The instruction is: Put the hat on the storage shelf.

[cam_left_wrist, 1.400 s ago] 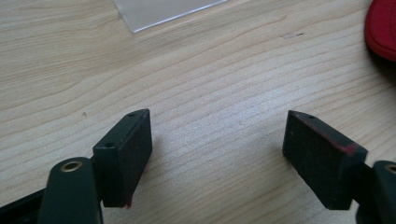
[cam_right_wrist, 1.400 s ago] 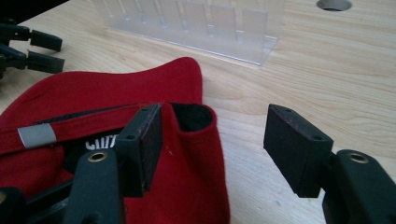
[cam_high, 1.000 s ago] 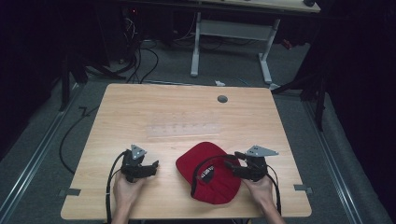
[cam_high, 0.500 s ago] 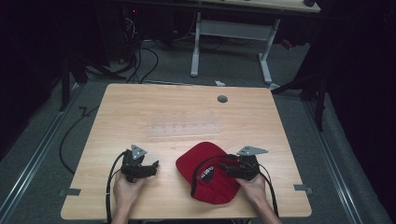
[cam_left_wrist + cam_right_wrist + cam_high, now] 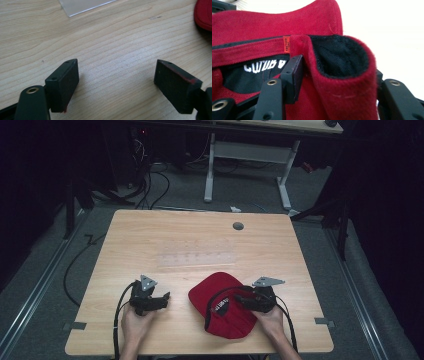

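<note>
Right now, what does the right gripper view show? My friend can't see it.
A red cap sits folded between the right tongs, which have just been closing around its bunched edge. The cap's black lining and some white stitched letters show behind, with a small orange tag on the seam.

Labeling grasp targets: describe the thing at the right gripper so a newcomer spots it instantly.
On the wooden table, look at the near edge, right of centre, just ahead of the person's right hand. There lies a red cap, upside down, its black lining with white lettering showing. It is the one red fabric item, a fold of it between the right gripper fingers.
</note>
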